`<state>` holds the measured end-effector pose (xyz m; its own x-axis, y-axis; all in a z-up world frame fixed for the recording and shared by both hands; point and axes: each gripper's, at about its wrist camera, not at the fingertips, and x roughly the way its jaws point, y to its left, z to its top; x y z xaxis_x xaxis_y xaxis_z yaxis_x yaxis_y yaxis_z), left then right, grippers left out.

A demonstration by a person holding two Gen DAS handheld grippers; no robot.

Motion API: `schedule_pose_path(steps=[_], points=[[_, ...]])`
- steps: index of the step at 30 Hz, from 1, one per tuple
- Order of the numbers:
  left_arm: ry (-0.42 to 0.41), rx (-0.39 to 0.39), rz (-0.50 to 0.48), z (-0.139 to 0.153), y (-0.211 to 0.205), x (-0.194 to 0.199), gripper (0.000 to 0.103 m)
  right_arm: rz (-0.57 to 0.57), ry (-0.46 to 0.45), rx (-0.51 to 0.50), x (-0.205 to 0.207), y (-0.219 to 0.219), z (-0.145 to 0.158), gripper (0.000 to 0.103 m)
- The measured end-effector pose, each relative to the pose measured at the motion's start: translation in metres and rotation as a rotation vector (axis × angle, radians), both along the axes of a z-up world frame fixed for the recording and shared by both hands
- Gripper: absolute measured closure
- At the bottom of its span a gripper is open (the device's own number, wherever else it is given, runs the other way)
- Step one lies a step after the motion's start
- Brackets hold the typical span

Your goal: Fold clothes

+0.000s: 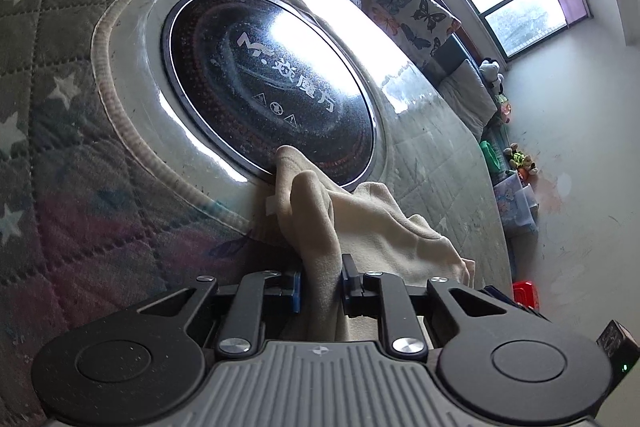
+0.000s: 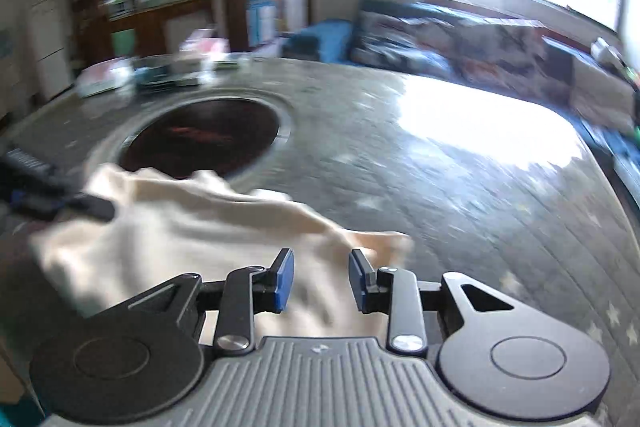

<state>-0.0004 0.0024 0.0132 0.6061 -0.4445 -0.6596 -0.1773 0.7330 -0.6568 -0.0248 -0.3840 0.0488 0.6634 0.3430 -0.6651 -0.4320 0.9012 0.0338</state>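
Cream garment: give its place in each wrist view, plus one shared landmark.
Left wrist: cream garment at lower centre, bunched between the left gripper fingers.
Right wrist: lower left to centre, under the open right gripper.
Shared landmark: round black cooktop.

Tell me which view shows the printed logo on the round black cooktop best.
The left wrist view. There the cooktop fills the middle of the frame, sharp, and its white logo with warning symbols is legible. In the right wrist view the cooktop is blurred and partly hidden behind the cream garment; no logo can be made out.
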Motion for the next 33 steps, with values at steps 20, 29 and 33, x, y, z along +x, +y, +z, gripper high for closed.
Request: schedule_pose_path(steps=[20, 29, 33], points=[[-0.100, 0.190, -0.087, 0.030, -0.025, 0.017, 0.085, -0.110, 0.030, 0.192, 0.011, -0.039, -0.021, 0.093], [-0.230, 0.263, -0.235, 0.058, -0.081, 0.044, 0.086, -0.207, -0.087, 0.179, -0.004, -0.068, 0.010, 0.093], [-0.254, 0.260, -0.300, 0.061, -0.112, 0.063, 0.086, -0.285, -0.129, 0.153, -0.003, -0.096, 0.023, 0.093]])
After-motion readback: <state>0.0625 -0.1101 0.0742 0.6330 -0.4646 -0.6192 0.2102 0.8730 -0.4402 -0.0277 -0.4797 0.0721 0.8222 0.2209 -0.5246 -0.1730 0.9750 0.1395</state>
